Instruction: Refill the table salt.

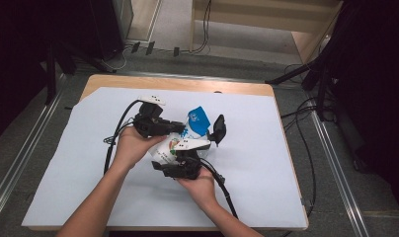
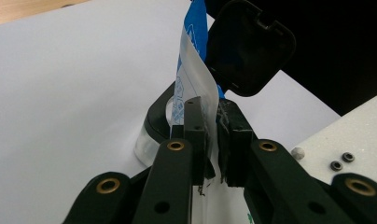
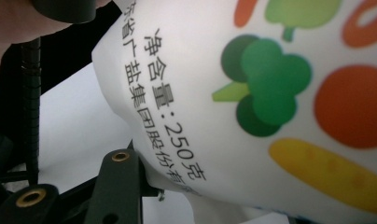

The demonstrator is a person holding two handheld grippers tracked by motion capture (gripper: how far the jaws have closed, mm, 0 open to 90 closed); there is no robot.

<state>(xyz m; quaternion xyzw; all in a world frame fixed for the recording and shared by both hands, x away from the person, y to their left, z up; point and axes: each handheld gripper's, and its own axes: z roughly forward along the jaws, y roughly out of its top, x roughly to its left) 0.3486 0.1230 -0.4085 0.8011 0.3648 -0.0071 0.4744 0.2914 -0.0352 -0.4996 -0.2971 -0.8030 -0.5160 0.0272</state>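
A white bag [image 1: 174, 144] printed with vegetables and black text, blue at its top [image 1: 199, 118], is held up over the middle of the table between both grippers. My left gripper [image 1: 180, 127] is shut on the bag's thin upper film [image 2: 191, 79], which stands pinched between the pads [image 2: 196, 126]. My right gripper [image 1: 181, 162] grips the bag's bulging lower body [image 3: 252, 93] from below; one black finger [image 3: 119, 182] presses against it. Just behind the bag stands a small clear container [image 2: 154, 119] with a black rim, its black flip lid [image 2: 249, 46] open [image 1: 218, 129].
A pale sheet [image 1: 89, 163] covers the wooden table [image 1: 118, 81]. Cables [image 1: 222, 190] trail from both grippers toward the front edge. Black stands and loose cables [image 1: 306, 118] crowd the floor to the right and at the back.
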